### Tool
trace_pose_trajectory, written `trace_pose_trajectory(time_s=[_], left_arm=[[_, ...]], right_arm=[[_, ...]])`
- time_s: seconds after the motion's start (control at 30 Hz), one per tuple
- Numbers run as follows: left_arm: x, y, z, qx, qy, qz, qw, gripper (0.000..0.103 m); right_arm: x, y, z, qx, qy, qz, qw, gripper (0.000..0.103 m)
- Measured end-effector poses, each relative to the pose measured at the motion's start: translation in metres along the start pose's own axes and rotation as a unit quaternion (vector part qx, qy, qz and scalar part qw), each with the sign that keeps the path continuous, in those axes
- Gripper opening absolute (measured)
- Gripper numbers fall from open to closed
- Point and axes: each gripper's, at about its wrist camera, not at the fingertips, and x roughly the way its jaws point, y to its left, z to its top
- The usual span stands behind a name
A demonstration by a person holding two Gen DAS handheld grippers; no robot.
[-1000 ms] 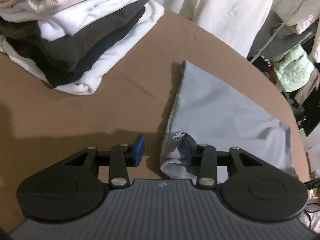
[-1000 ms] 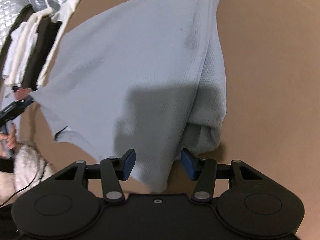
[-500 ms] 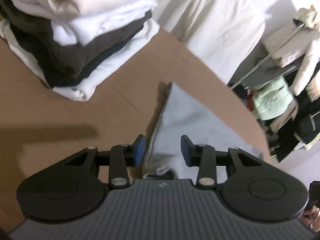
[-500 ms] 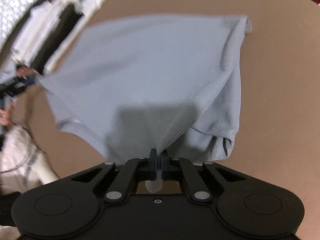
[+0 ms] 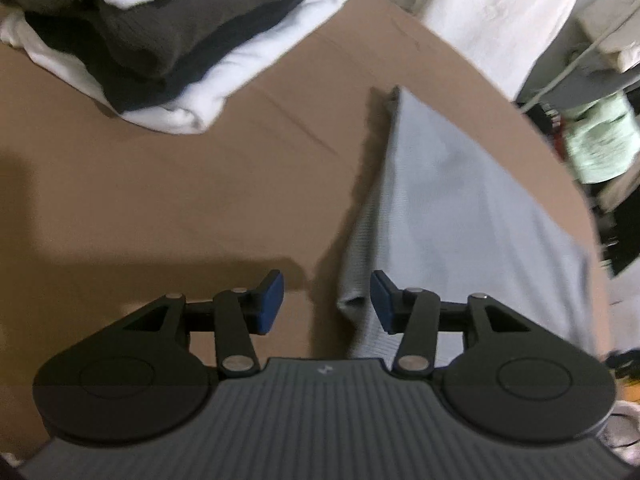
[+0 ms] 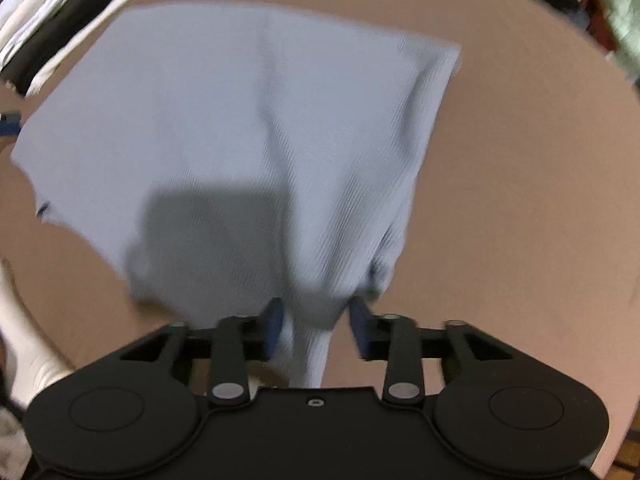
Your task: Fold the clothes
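1. Brown counter (image 5: pixel 160 200): wide and bare around the work, enough room to lay the fold flat; best to keep the cloth well inside the round edge.
2. Stack of folded clothes (image 5: pixel 168 40): white and dark layers at the far left corner, well apart from the work; good to leave it untouched until the fold is finished.
3. Light blue garment (image 6: pixel 240 120): spread on the middle of the counter, partly folded, one bunched corner raised toward the right tongs; better to smooth the long crease before the next fold.
4. Left tongs (image 5: pixel 327 302): apart and opening, a folded edge of the garment between them near the right pad, not pressed; best to centre the edge before closing.
5. Right tongs (image 6: pixel 316 322): apart and opening, a hanging strip of the garment between them, not pinched; worth closing again only on a full, double layer.
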Motion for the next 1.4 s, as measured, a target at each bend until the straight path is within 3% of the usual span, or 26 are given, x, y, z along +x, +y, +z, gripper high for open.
trace_pose_trajectory(time_s=[0.07, 0.13, 0.23, 0.33, 0.4, 0.5, 0.57, 0.63, 0.67, 0.77, 0.83, 0.9, 1.1, 1.27, 1.33, 1.4], left_arm=[[0.000, -0.005, 0.001, 0.013, -0.009, 0.013, 0.9998, 0.047], [0.002, -0.015, 0.007, 0.024, -0.023, 0.008, 0.9994, 0.047], [0.014, -0.037, 0.028, 0.056, -0.024, 0.004, 0.9981, 0.047], [0.032, -0.054, 0.054, 0.055, -0.021, -0.017, 0.9981, 0.047], [0.046, -0.061, 0.072, 0.038, -0.024, -0.035, 0.9984, 0.047], [0.071, -0.066, 0.095, 0.012, -0.034, -0.050, 0.9981, 0.047], [0.088, -0.069, 0.104, 0.017, -0.037, -0.047, 0.9981, 0.047], [0.102, -0.070, 0.114, 0.022, -0.044, -0.047, 0.9977, 0.047], [0.109, -0.068, 0.120, 0.016, -0.044, -0.053, 0.9975, 0.047], [0.125, -0.065, 0.131, -0.005, -0.021, -0.097, 0.9951, 0.040], [0.128, -0.071, 0.132, 0.023, -0.007, -0.113, 0.9933, 0.028], [0.131, -0.078, 0.130, 0.051, -0.005, -0.099, 0.9938, 0.028], [0.127, -0.072, 0.134, 0.040, -0.012, -0.118, 0.9921, 0.028], [0.140, -0.078, 0.129, 0.031, -0.036, -0.098, 0.9941, 0.028], [0.145, -0.083, 0.129, 0.031, -0.032, -0.095, 0.9945, 0.028], [0.141, -0.083, 0.128, 0.038, -0.031, -0.117, 0.9919, 0.023]], right_arm=[[-0.015, -0.008, 0.012, 0.023, -0.047, -0.013, 0.999, 0.046], [-0.019, -0.023, 0.029, 0.065, -0.090, 0.002, 0.994, 0.054], [-0.004, -0.054, 0.060, 0.135, -0.132, 0.031, 0.982, 0.054], [0.042, -0.078, 0.089, 0.185, -0.130, 0.060, 0.972, 0.053], [0.069, -0.091, 0.093, 0.214, -0.132, 0.046, 0.967, 0.054], [0.095, -0.103, 0.088, 0.236, -0.145, 0.063, 0.959, 0.054], [0.102, -0.121, 0.081, 0.278, -0.160, 0.134, 0.938, 0.054], [0.112, -0.130, 0.079, 0.304, -0.145, 0.220, 0.915, 0.054], [0.115, -0.131, 0.080, 0.306, -0.136, 0.244, 0.910, 0.054], [0.119, -0.130, 0.087, 0.297, -0.141, 0.256, 0.909, 0.056], [0.120, -0.132, 0.094, 0.294, -0.152, 0.253, 0.909, 0.056], [0.118, -0.135, 0.098, 0.289, -0.168, 0.250, 0.909, 0.056], [0.095, -0.158, 0.092, 0.297, -0.190, 0.223, 0.909, 0.056], [0.094, -0.162, 0.077, 0.322, -0.158, 0.289, 0.888, 0.056], [0.099, -0.159, 0.078, 0.322, -0.148, 0.292, 0.888, 0.056], [0.105, -0.156, 0.084, 0.320, -0.143, 0.296, 0.889, 0.056]])
